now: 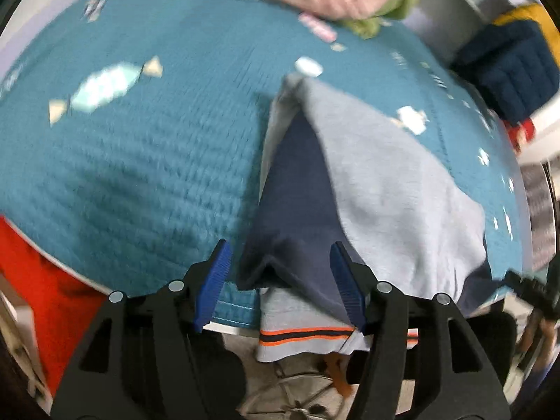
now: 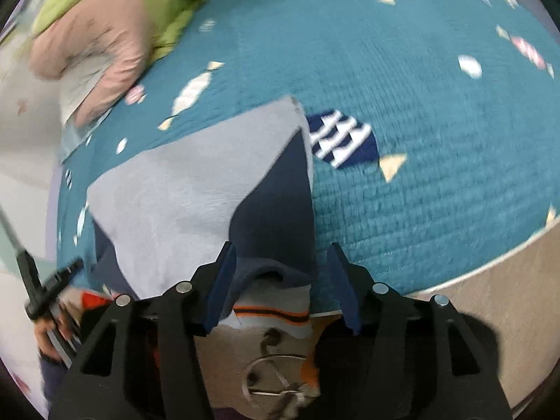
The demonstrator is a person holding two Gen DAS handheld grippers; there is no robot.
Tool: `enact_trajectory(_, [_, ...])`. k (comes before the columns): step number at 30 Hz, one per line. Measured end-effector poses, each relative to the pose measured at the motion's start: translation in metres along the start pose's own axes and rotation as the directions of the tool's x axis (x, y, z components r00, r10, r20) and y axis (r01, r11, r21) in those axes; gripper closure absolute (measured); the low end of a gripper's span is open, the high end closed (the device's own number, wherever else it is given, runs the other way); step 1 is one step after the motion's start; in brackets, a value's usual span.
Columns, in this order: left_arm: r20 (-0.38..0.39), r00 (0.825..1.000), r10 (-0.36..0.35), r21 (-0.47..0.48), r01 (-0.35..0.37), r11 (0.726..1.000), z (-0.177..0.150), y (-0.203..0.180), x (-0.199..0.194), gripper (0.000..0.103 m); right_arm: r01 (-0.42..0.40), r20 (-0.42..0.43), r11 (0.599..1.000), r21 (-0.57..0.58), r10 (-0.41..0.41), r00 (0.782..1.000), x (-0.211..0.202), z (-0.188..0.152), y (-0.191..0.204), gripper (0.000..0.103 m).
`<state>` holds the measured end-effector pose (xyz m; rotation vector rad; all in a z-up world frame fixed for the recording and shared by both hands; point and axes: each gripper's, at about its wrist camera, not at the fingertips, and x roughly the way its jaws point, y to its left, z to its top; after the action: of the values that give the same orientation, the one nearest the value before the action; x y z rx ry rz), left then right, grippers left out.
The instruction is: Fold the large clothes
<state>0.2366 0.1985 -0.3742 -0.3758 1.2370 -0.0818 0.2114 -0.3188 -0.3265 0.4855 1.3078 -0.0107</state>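
— While both tools gape, where's the garment?

— My left tool (image 1: 280,283) and right tool (image 2: 281,285) straddle the grey-and-navy knit sweater (image 1: 378,178), draped on the teal quilted worktop (image 1: 157,147); next, I'd pinch its hem.

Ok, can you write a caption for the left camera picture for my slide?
Open left hand-held gripper straddling a grey-and-navy garment draped over the edge of a teal quilted cover.

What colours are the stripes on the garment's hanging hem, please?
Orange and navy on the grey hem, clearest in the left wrist view.
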Motion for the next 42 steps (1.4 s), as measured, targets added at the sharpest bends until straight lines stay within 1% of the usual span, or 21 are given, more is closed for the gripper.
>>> enact_trajectory(2, [-0.044, 0.999, -0.007, -0.041, 0.005, 0.999, -0.002, 0.0, 0.013, 0.039, 0.011, -0.011, 0.999, 0.051, -0.01, 1.0, 0.007, -0.001, -0.007, 0.051])
enact_trajectory(3, [-0.071, 0.997, -0.016, -0.058, 0.012, 0.998, -0.004, 0.001, 0.021, 0.039, 0.0, -0.026, 0.997, 0.083, 0.002, 1.0, 0.013, -0.002, -0.012, 0.051])
enact_trajectory(6, [-0.091, 0.996, 0.011, -0.06, -0.017, 0.998, -0.009, 0.002, 0.032, 0.042, -0.037, -0.057, 0.992, 0.12, 0.044, 0.997, 0.022, -0.007, -0.016, 0.051])
enact_trajectory(7, [-0.083, 0.996, 0.022, -0.052, -0.026, 0.998, -0.011, 0.002, 0.031, 0.059, -0.053, -0.058, 0.993, 0.108, 0.059, 0.997, 0.024, -0.008, -0.015, 0.053])
enact_trajectory(8, [-0.079, 0.996, 0.032, -0.042, -0.035, 0.998, -0.012, 0.002, 0.03, 0.078, -0.056, -0.063, 0.994, 0.098, 0.062, 0.996, 0.025, -0.008, -0.014, 0.066])
enact_trajectory(11, [-0.053, 0.998, 0.037, -0.002, -0.037, 0.999, -0.016, -0.004, 0.019, 0.09, -0.076, -0.063, 0.995, 0.069, 0.08, 0.995, 0.024, -0.01, -0.013, 0.084])
enact_trajectory(16, [-0.042, 0.998, 0.053, 0.097, -0.048, 0.994, -0.025, -0.01, -0.006, 0.094, -0.06, -0.06, 0.998, -0.034, 0.058, 0.997, 0.012, -0.016, -0.005, 0.089])
enact_trajectory(20, [-0.064, 0.995, 0.079, 0.144, -0.069, 0.987, -0.04, -0.002, -0.02, 0.094, -0.049, -0.138, 0.998, -0.035, 0.044, 0.99, 0.02, -0.021, -0.012, 0.088])
enact_trajectory(23, [-0.115, 0.983, 0.144, 0.144, -0.127, 0.981, -0.046, 0.003, -0.002, 0.095, 0.023, -0.195, 0.999, -0.028, -0.028, 0.98, 0.044, -0.024, -0.015, 0.08])
enact_trajectory(25, [-0.152, 0.971, 0.184, 0.113, -0.168, 0.979, -0.05, 0.014, 0.014, 0.094, 0.02, -0.194, 1.0, 0.021, -0.016, 0.981, 0.047, -0.024, -0.017, 0.079])
enact_trajectory(26, [-0.165, 0.97, 0.178, 0.094, -0.164, 0.982, -0.052, 0.019, 0.017, 0.094, 0.024, -0.183, 1.0, 0.015, -0.021, 0.983, 0.043, -0.024, -0.015, 0.077])
enact_trajectory(29, [-0.119, 0.989, 0.087, 0.075, -0.079, 0.994, -0.049, 0.019, 0.002, 0.094, 0.082, -0.076, 0.994, -0.071, -0.087, 0.993, 0.009, -0.023, 0.001, 0.071])
enact_trajectory(30, [-0.105, 0.991, 0.079, 0.085, -0.07, 0.994, -0.047, 0.018, -0.004, 0.094, 0.098, -0.02, 0.99, -0.102, -0.1, 0.995, -0.006, -0.022, 0.009, 0.068])
enact_trajectory(31, [-0.089, 0.993, 0.079, 0.09, -0.071, 0.993, -0.044, 0.017, -0.009, 0.09, 0.1, 0.021, 0.987, -0.124, -0.098, 0.995, -0.016, -0.021, 0.015, 0.068])
enact_trajectory(32, [-0.074, 0.994, 0.076, 0.087, -0.069, 0.994, -0.041, 0.016, -0.013, 0.079, 0.107, 0.074, 0.982, -0.157, -0.096, 0.993, -0.029, -0.019, 0.029, 0.068])
enact_trajectory(34, [-0.043, 0.997, 0.06, 0.062, -0.057, 0.996, -0.034, 0.016, -0.019, 0.068, 0.025, 0.096, 0.979, -0.203, -0.006, 0.995, -0.033, -0.013, 0.052, 0.069])
enact_trajectory(36, [-0.004, 0.999, 0.032, 0.04, -0.032, 0.999, -0.024, 0.012, -0.025, 0.063, -0.075, 0.069, 0.966, -0.246, 0.095, 0.993, -0.022, -0.008, 0.087, 0.082])
enact_trajectory(37, [0.011, 1.0, 0.025, 0.03, -0.025, 0.999, -0.019, 0.01, -0.027, 0.057, -0.115, 0.049, 0.957, -0.268, 0.132, 0.99, -0.012, -0.006, 0.107, 0.091])
enact_trajectory(38, [0.031, 0.999, 0.016, 0.018, -0.016, 1.0, -0.015, 0.009, -0.03, 0.051, -0.144, 0.038, 0.949, -0.282, 0.161, 0.986, -0.005, -0.003, 0.121, 0.095])
enact_trajectory(39, [0.043, 0.999, 0.011, 0.01, -0.012, 1.0, -0.012, 0.008, -0.032, 0.049, -0.177, 0.021, 0.939, -0.294, 0.191, 0.981, 0.006, -0.001, 0.137, 0.096])
enact_trajectory(42, [0.05, 0.999, 0.004, -0.003, -0.004, 1.0, -0.009, 0.004, -0.031, 0.045, -0.217, -0.022, 0.933, -0.287, 0.22, 0.975, 0.045, 0.009, 0.179, 0.099])
